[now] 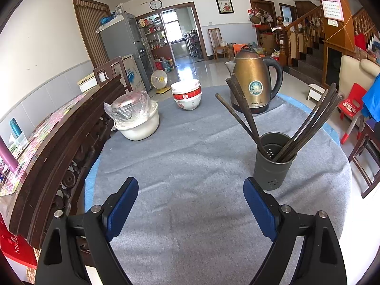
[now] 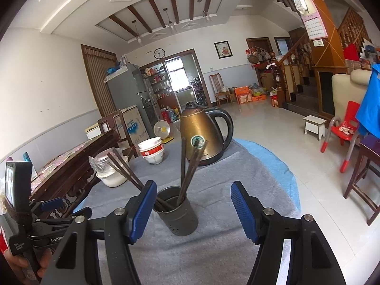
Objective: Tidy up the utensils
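Grey cloth on your bench (image 1: 190,142) carries no loose chopsticks (image 1: 239,111); all seen stand in the holder (image 1: 273,163), and both your left hand-held gripper (image 1: 191,185) and right hand-held gripper (image 2: 193,191) gape wide, empty, so little appears left.

Chopsticks (image 2: 190,166) upright in holder (image 2: 177,213) between open tongs (image 2: 193,211)
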Demonstrator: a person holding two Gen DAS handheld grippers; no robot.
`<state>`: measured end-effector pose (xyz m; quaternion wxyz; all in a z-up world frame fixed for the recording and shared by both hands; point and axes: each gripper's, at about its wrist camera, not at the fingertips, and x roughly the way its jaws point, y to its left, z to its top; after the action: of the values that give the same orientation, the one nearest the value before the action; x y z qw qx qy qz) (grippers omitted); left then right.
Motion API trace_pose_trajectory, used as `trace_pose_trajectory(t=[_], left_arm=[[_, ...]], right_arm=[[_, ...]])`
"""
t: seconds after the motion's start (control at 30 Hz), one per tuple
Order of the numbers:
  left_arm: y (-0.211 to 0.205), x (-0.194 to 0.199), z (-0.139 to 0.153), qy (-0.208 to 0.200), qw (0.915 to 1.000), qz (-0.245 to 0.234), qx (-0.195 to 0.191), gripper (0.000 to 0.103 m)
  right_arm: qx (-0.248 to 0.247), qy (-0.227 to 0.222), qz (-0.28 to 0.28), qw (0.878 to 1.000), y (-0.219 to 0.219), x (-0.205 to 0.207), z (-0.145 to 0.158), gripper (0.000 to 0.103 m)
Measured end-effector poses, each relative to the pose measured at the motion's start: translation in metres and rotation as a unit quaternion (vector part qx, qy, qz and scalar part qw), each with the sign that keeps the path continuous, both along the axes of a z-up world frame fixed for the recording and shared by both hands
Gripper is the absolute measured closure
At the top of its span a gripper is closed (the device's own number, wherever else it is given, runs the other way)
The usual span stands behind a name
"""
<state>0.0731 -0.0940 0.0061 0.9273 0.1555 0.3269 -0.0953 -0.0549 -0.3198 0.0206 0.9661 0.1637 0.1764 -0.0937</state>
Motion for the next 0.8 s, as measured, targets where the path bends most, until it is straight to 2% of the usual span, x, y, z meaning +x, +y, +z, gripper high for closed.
trace_pose_trajectory(t=[0.8], left_arm=[[0.008, 0.002, -0.006, 0.009, 0.9997, 0.018, -0.009, 0.013]], right_arm=[[-0.007, 0.03, 0.007, 1.0, 0.019, 0.0, -0.009, 0.032]])
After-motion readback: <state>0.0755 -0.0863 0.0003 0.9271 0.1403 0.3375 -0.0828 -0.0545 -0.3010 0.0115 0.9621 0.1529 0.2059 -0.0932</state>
